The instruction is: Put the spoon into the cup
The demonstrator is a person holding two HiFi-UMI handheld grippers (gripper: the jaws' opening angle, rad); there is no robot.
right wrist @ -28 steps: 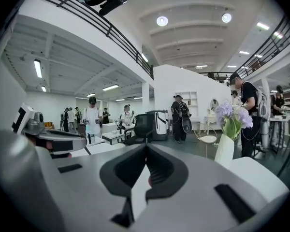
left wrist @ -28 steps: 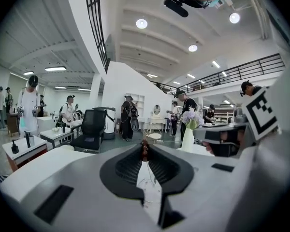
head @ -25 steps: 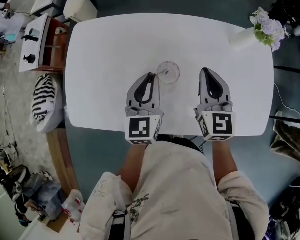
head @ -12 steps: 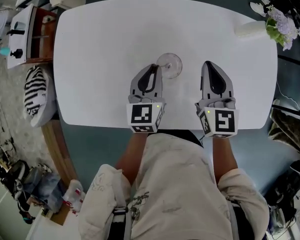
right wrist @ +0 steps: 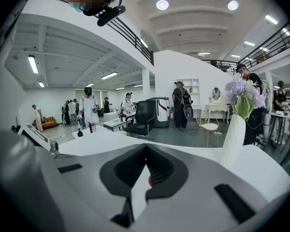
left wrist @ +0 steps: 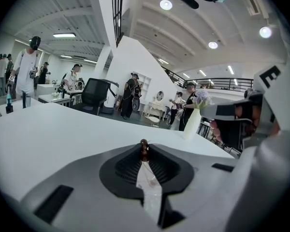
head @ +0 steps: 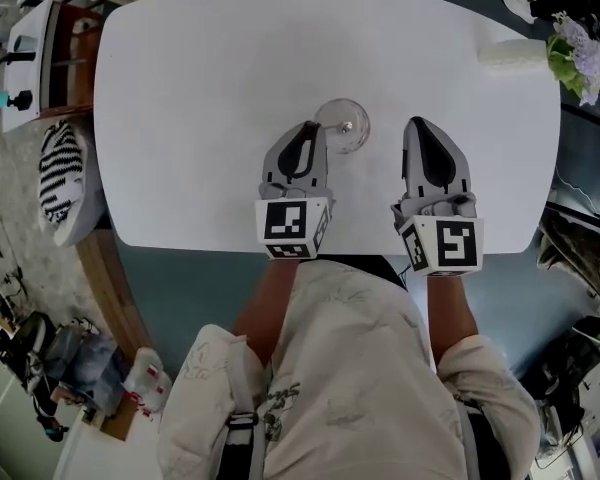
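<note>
Over the last second the left gripper (head: 312, 130) has come lower and drawn in on the cup (head: 342, 126). Its tips now sit just beside the cup's left rim. The right gripper (head: 417, 126) hangs alongside much as it did. Judging by this, the spoon is being brought to the cup's mouth and has yet to be let go.

The table (head: 180, 118) is a smooth, matt white top with rounded corners. Both grippers are over its near edge. They have grey moulded shells with black ribbed pads, and each carries a cube of black-and-white markers.

The left gripper is clenched on the spoon (left wrist: 144, 148). The right gripper's jaws are pressed together with nothing between them.

A slender white vase (head: 505, 54) of lilac flowers stands at the far right corner.

The cup is clear, round, thin-walled glass, faint against the white. It stands midway along the table, nearer the near edge.

The spoon is thin, and only a dark brown knob of it shows above the jaw tips. Whether its other end is already in the cup cannot be told.
</note>
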